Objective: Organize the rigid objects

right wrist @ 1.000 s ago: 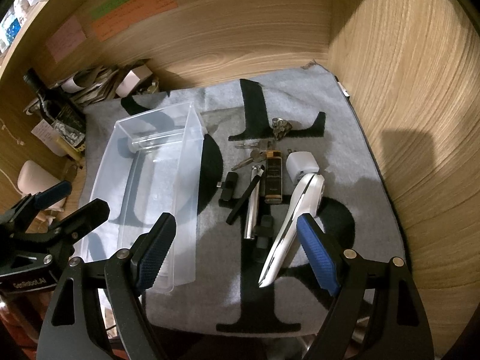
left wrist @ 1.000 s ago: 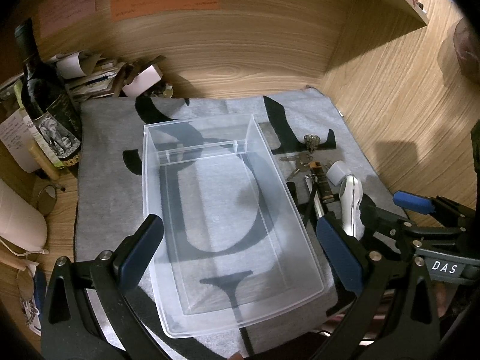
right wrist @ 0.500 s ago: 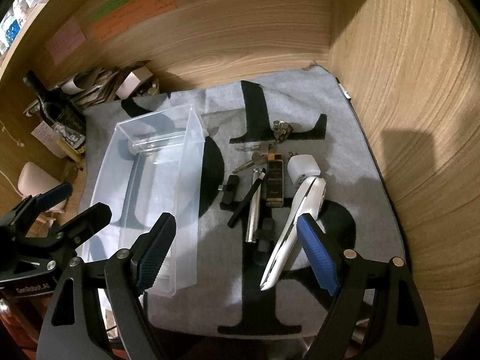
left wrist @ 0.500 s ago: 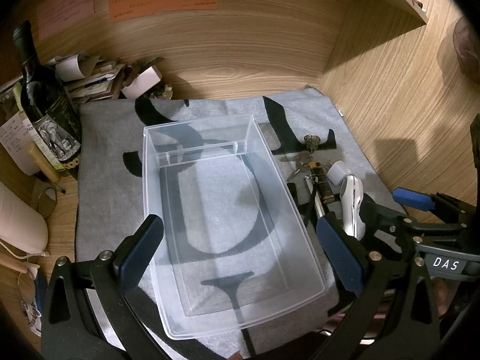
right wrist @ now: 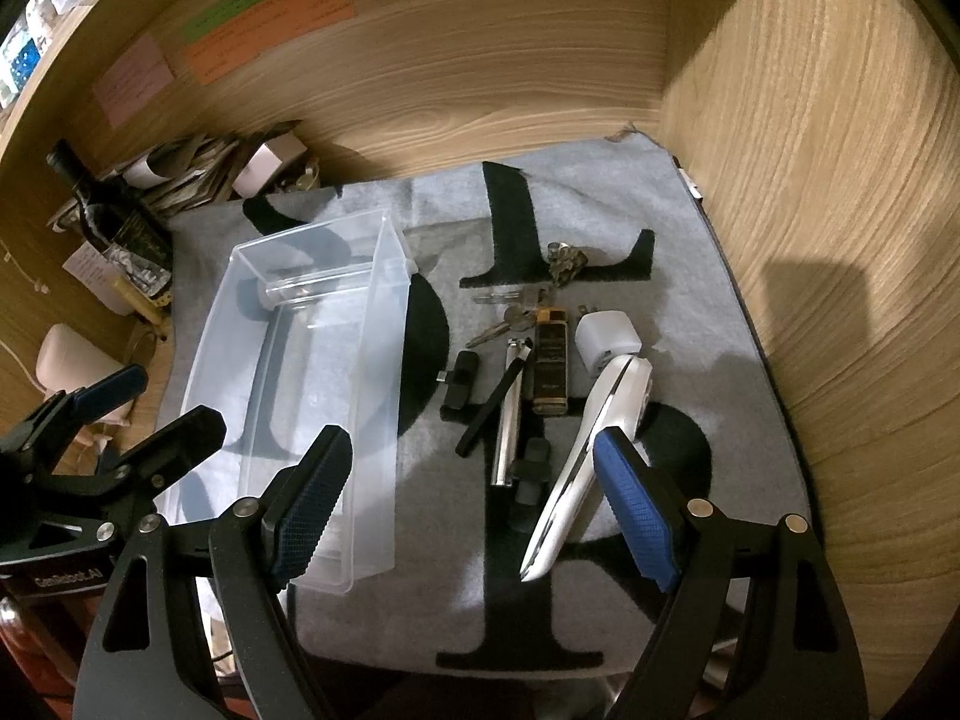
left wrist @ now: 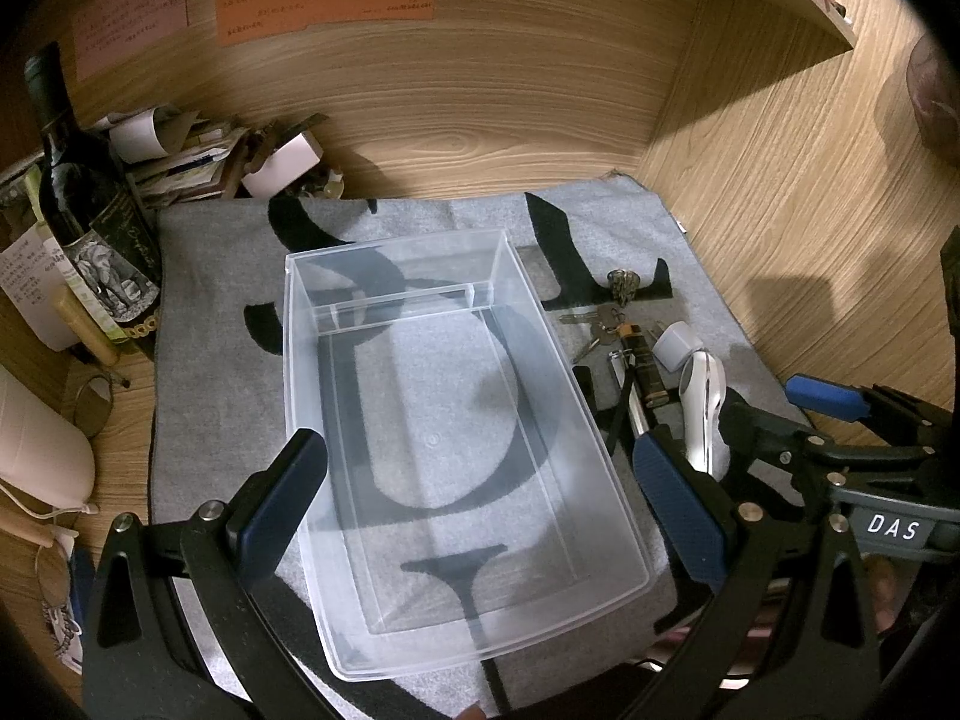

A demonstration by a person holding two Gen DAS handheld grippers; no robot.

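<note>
A clear plastic bin lies empty on the grey mat. To its right lie small rigid items: a white handheld device, a white cube adapter, a black and gold lighter, keys, a silver tube, a black stick, a black dongle and a metal trinket. My left gripper hovers open over the bin. My right gripper hovers open above the items, holding nothing.
The grey mat with black letters covers the wooden desk. Wooden walls close in at the back and right. A dark wine bottle, paper clutter and a white object stand at the left.
Both grippers have drifted slightly; the right view has shifted a little so the items sit lower and nearer. Nothing was grasped or moved.
</note>
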